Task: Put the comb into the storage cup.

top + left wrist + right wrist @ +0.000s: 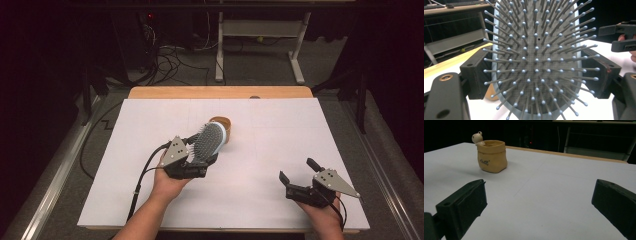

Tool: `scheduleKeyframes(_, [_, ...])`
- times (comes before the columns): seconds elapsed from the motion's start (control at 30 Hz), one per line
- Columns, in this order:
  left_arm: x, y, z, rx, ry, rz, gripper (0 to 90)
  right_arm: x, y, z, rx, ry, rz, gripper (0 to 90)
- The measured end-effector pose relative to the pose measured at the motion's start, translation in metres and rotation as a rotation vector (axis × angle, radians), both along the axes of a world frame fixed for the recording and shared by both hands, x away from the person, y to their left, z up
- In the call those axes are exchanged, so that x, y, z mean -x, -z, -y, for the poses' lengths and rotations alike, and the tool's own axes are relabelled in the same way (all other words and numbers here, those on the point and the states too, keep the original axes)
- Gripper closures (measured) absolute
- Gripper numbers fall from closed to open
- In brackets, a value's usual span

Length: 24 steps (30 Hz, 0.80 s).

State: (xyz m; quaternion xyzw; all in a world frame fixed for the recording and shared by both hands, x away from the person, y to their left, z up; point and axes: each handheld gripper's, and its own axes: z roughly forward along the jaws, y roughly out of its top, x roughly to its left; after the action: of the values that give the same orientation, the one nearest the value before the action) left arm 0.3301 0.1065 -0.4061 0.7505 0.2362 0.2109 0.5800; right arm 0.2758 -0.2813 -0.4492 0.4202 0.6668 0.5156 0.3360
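Note:
My left gripper (202, 152) is shut on a grey paddle hairbrush (209, 141), held off the table with its bristles facing up and toward me. In the left gripper view the hairbrush (536, 60) stands between the two black jaws, which press on its light blue rim. Just behind the brush head a small tan pot (224, 121) sits on the table. It is a sack-shaped pot (492, 156) with a little figure on its rim. My right gripper (298, 170) rests open near the front right, jaws wide apart with nothing between them.
A white sheet (150, 125) covers the wooden table, whose bare far edge (220, 92) shows at the back. Beyond it are the white legs of a desk frame (219, 50) and cables on the floor.

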Motion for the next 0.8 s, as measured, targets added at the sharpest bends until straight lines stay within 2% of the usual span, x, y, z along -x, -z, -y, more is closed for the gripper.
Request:
scheduleKeyframes(0.47, [-0.002,0.0,0.025,0.016,0.059,0.01,20.0,-0.001,0.001,-0.002,0.004,-0.007,-0.01,0.6])
scheduleKeyframes(0.8, [0.004,0.003,0.027,-0.011,0.07,0.023,20.0,-0.002,0.002,-0.01,0.013,-0.027,-0.016,0.5])
